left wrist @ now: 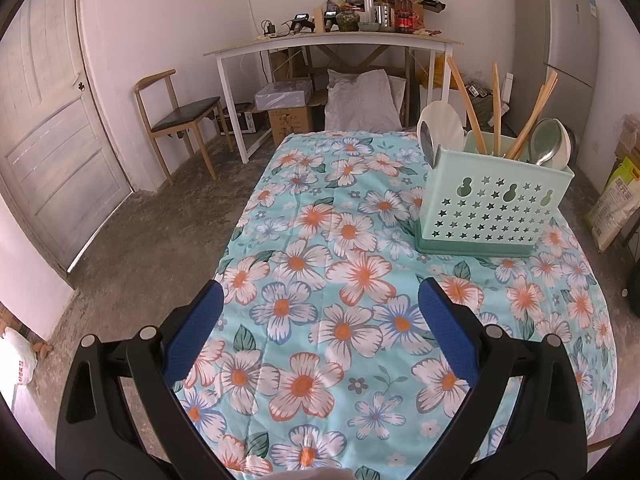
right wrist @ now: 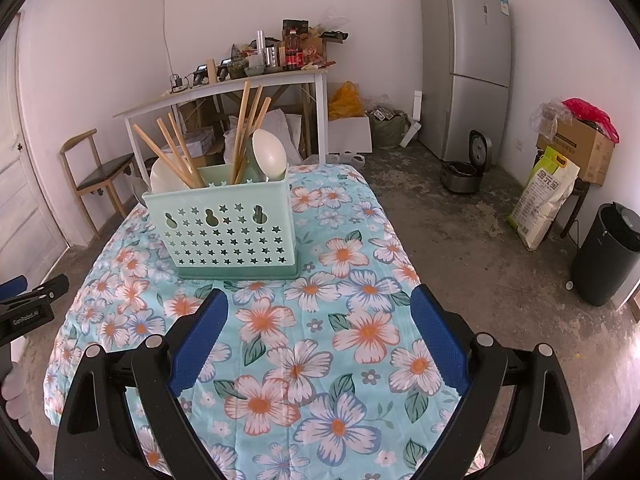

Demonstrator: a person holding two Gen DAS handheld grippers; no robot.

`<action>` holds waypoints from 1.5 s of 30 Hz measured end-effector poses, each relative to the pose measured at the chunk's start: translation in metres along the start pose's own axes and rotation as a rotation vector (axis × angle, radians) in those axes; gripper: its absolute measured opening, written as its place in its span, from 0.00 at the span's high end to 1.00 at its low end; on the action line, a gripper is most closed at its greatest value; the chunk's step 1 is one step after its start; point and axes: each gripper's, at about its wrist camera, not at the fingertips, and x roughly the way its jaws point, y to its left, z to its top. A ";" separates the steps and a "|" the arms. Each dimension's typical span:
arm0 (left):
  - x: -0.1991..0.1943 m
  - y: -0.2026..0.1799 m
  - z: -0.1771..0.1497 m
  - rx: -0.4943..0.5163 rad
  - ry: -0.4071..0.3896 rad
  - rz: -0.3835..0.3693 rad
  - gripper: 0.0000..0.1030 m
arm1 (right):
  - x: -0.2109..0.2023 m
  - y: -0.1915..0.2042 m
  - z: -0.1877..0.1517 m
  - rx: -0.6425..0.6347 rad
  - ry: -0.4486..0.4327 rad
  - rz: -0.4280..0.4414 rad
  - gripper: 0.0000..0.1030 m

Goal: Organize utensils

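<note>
A mint-green perforated utensil holder point(left wrist: 492, 208) stands on the floral tablecloth point(left wrist: 320, 280); it also shows in the right wrist view point(right wrist: 228, 232). In it stand wooden chopsticks point(left wrist: 468, 106), white spoons point(left wrist: 442, 124) and a metal spoon point(left wrist: 546, 140); the chopsticks point(right wrist: 242, 128) and a white spoon point(right wrist: 269, 156) also show in the right wrist view. My left gripper point(left wrist: 320, 300) is open and empty above the cloth, near and to the left of the holder. My right gripper point(right wrist: 320, 306) is open and empty in front of the holder.
The floral-covered table point(right wrist: 360, 360) drops to concrete floor on both sides. Behind stand a wooden chair point(left wrist: 176, 116), a cluttered white desk point(left wrist: 332, 40) and a grey fridge point(right wrist: 466, 68). A rice sack point(right wrist: 544, 196) and a black bin point(right wrist: 604, 252) stand at the right. The left gripper's side point(right wrist: 28, 304) shows at the left edge.
</note>
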 end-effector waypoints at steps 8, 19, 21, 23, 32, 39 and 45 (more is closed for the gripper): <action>0.000 0.000 0.001 0.000 0.000 0.000 0.09 | -0.001 0.002 0.002 -0.002 -0.002 0.001 0.13; -0.001 -0.001 0.001 0.000 0.000 0.000 0.09 | -0.001 0.001 0.001 0.001 -0.002 0.001 0.13; -0.001 -0.002 0.001 0.000 0.000 0.001 0.09 | -0.001 0.001 0.002 -0.001 -0.002 0.002 0.13; -0.001 -0.002 0.001 0.000 0.001 0.001 0.09 | -0.001 0.002 0.004 -0.001 -0.003 0.002 0.13; 0.000 -0.001 0.001 0.000 0.001 0.001 0.09 | -0.002 0.003 0.004 -0.001 -0.003 0.003 0.13; 0.000 -0.002 0.000 0.001 0.001 0.001 0.09 | -0.002 0.002 0.003 0.000 -0.003 0.004 0.13; -0.001 -0.002 0.000 0.000 0.001 0.002 0.09 | -0.002 0.002 0.003 0.000 -0.003 0.004 0.13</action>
